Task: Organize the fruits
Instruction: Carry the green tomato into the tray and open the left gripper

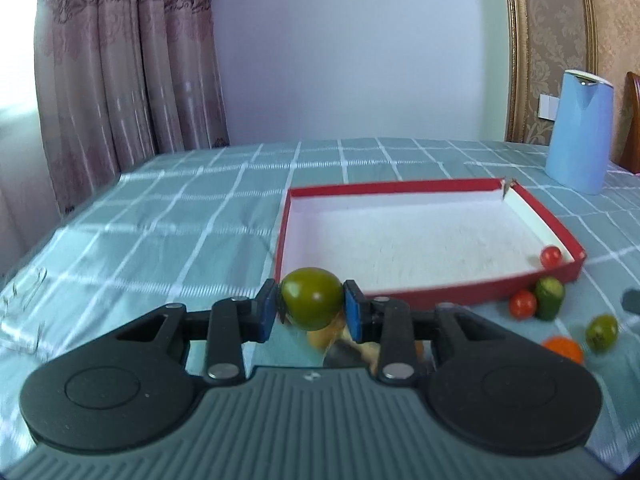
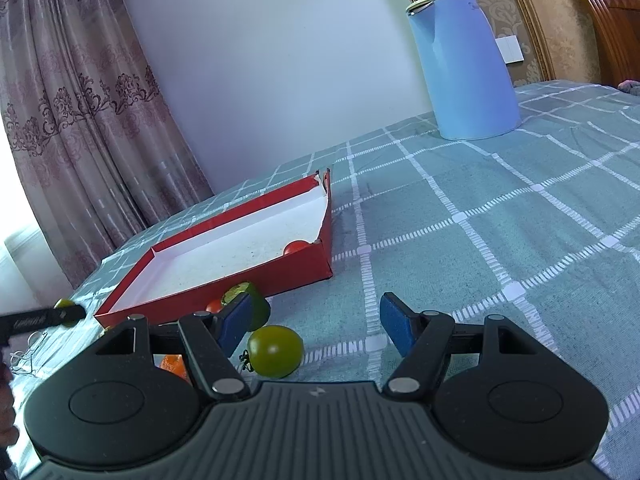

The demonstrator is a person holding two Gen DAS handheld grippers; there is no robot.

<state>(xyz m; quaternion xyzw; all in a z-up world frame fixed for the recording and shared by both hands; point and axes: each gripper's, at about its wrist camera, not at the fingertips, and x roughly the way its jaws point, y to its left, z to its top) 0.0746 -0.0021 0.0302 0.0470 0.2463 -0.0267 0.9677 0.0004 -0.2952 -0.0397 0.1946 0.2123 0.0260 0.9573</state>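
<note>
Green tomato (image 1: 312, 298) pinched in left gripper (image 1: 311, 312), lifted clear for the red box (image 1: 432, 294). Right gripper (image 2: 316, 322) empty, jaws apart, waiting over another.

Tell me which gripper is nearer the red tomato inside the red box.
Right. The right gripper hangs open just outside the box corner holding the red tomato; the left gripper, gripping a green tomato, is at the opposite corner.

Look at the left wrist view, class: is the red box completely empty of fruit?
No: one small red tomato lies inside the red box, in its near right corner against the wall.
</note>
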